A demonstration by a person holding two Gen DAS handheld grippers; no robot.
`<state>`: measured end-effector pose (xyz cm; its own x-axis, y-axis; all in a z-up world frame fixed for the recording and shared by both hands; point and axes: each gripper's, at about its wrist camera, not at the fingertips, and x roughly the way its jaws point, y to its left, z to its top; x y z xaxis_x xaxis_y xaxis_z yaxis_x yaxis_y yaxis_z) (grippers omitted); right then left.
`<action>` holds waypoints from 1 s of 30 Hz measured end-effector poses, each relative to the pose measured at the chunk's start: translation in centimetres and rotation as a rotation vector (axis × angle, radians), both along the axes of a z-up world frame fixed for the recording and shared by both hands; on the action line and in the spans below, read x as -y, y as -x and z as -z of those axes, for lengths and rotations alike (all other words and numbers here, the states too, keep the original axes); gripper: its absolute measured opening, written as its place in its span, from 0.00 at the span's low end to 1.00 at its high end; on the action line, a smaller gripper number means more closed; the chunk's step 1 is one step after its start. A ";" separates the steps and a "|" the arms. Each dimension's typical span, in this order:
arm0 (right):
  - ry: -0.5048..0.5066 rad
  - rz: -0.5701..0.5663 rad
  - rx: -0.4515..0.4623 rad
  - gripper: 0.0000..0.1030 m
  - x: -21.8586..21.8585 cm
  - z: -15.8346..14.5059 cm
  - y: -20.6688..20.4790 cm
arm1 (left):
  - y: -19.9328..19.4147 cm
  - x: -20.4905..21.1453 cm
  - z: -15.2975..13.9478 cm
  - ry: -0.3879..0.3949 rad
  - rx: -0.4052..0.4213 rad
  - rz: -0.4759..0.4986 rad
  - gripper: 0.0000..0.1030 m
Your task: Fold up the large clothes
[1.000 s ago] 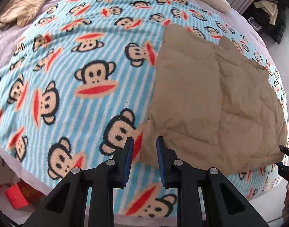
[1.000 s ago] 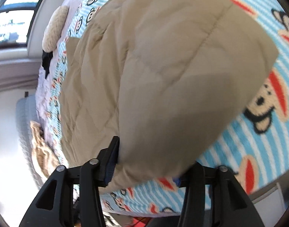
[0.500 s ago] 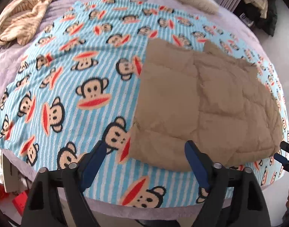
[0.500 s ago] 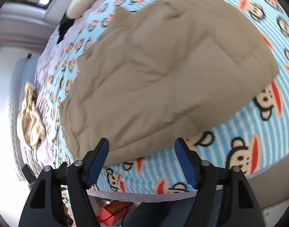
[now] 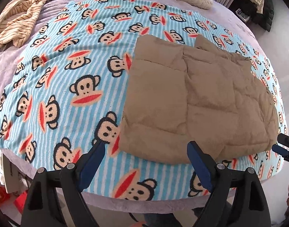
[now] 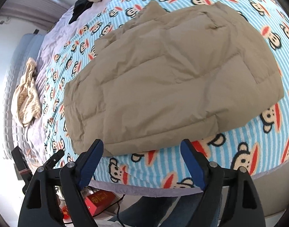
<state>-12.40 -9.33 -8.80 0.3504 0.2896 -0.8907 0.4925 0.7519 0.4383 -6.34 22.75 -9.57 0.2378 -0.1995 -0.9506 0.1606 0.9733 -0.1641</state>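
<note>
Looking down the left wrist view, the left hand-held gripper (image 5: 145, 156) is seen released, its jaws just having been opening, nothing between them; the tan quilted jacket (image 5: 199, 102) is laid folded on the monkey-print blanket (image 5: 68, 71). In the right wrist view, the right hand-held gripper (image 6: 140, 156) is likewise released, just opened, above the jacket's near edge.

Both views bright, even daylight, sharp with no motion blur. Strong fisheye bulge bends the blanket (image 5: 68, 87) and black vignette eats the corners. In the right wrist view the floor and wall at left are blown out white, with soft shadow folds on the tan jacket (image 6: 173, 79) and little glare elsewhere.
</note>
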 end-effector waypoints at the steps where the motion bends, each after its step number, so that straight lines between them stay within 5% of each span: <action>1: 0.001 -0.007 -0.003 0.83 -0.1 0.0 -0.2 | -0.1 0.2 0.1 -0.004 -0.006 -0.003 0.87; 9: 0.040 -0.076 -0.046 0.85 -0.7 1.4 -1.0 | -0.6 1.7 1.2 -0.016 -0.035 -0.004 0.87; 11: 0.060 -0.101 -0.044 0.85 -0.9 1.5 -1.2 | -0.8 2.1 1.5 -0.021 -0.039 0.007 1.00; 23: 0.111 -0.206 -0.003 0.85 -3.5 1.6 -2.0 | -2.9 2.9 2.4 -0.005 -0.054 0.019 1.00; 30: 0.041 -0.233 -0.026 0.85 -4.2 2.1 -3.5 | -3.9 2.0 2.9 0.035 -0.074 0.020 1.00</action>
